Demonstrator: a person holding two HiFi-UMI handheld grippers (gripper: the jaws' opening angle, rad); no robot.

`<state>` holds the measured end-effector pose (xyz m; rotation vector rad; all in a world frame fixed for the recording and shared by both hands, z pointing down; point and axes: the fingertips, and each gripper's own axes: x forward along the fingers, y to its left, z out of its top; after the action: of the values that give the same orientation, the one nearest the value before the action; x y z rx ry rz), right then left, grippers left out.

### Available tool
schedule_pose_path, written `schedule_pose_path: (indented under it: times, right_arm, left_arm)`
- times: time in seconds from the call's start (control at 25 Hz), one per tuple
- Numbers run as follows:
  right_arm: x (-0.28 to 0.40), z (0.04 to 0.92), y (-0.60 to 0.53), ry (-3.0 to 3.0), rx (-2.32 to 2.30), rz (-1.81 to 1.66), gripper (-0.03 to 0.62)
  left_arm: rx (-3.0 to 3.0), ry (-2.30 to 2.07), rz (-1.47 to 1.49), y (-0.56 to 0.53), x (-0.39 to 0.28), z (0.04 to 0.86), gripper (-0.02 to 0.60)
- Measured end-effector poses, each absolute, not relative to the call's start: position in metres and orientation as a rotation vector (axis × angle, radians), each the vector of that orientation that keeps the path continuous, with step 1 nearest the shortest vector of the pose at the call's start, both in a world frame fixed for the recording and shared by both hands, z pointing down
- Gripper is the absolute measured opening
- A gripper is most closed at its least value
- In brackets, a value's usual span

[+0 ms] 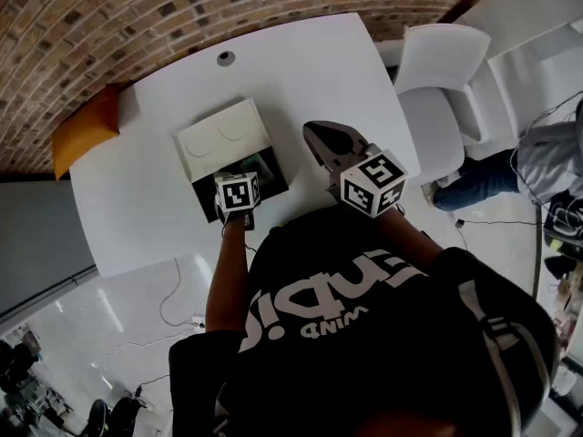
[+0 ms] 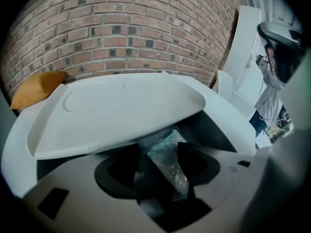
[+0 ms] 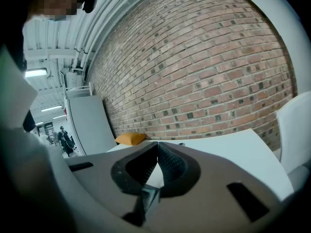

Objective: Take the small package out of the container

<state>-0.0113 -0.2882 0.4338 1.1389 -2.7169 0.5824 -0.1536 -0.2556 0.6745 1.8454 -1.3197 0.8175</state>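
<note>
On the white table [image 1: 310, 62] stands the container [image 1: 266, 178], a dark box whose white lid [image 1: 223, 137] is tipped up and back. My left gripper [image 1: 239, 178] reaches into the box from the near side. In the left gripper view the lid [image 2: 116, 110] hangs over the jaws, and the left gripper [image 2: 158, 150] stands open. The small package [image 2: 167, 161], a clear greenish packet, lies between the jaws with a gap on its left side. My right gripper [image 1: 315, 133] hovers over the table right of the box. It [image 3: 156, 143] is shut and holds nothing.
An orange cushion [image 1: 86, 127] lies at the table's far left corner. A round cable hole [image 1: 225, 58] sits near the table's far edge. A white chair [image 1: 437, 85] stands to the right, with a seated person [image 1: 537, 157] beyond it. Cables run over the floor at lower left.
</note>
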Motion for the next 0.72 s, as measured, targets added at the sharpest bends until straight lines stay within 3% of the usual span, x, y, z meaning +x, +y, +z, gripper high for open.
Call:
schedule_pose_path:
  times: [0.72]
  right_arm:
    - [-0.0137, 0.4304, -0.2811, -2.729, 1.138, 0.570, 0.000]
  left_arm:
    - [1.850, -1.321, 0.866, -0.2502, -0.1623, 0.6756, 0.161]
